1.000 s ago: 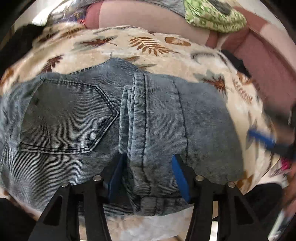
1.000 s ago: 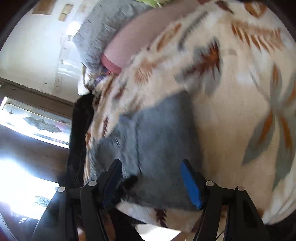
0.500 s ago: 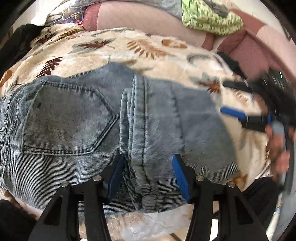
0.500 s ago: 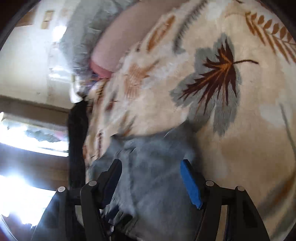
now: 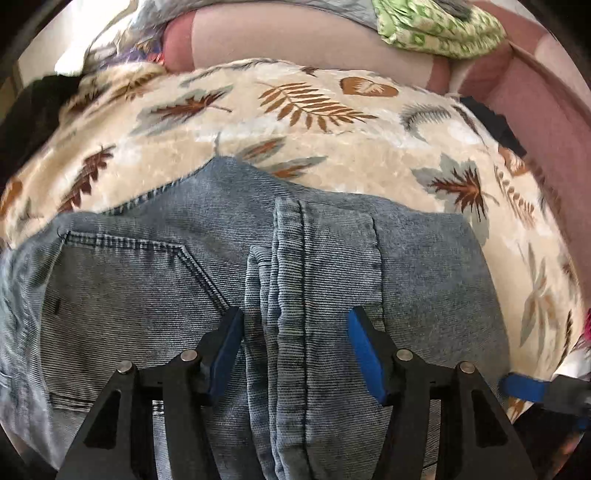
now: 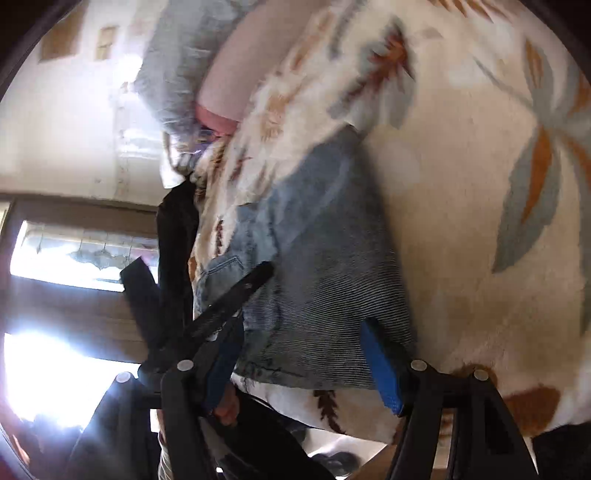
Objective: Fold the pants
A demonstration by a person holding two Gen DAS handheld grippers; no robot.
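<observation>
Jeans (image 5: pixel 155 295) lie folded into a compact bundle on the leaf-print blanket (image 5: pixel 332 155), back pocket facing up at left, stacked leg hems and seam running down the middle of the left wrist view. Left gripper (image 5: pixel 295 350): jaws spread wide, blue pads either side of the hem stack; whether the pads touch the denim is unclear, and nothing is clamped between them. Right gripper (image 6: pixel 303 365): jaws also spread apart, positioned at the near right corner of the bundle, blue pads flanking the denim edge, nothing pinched. In the right wrist view the jeans (image 6: pixel 325 266) sit near the blanket (image 6: pixel 461 184) edge, with the left gripper's black body crossing in front at lower left. Pink cushion (image 5: pixel 295 40) and green patterned cloth (image 5: pixel 436 22) lie beyond the blanket's far side. Right view is motion-blurred
</observation>
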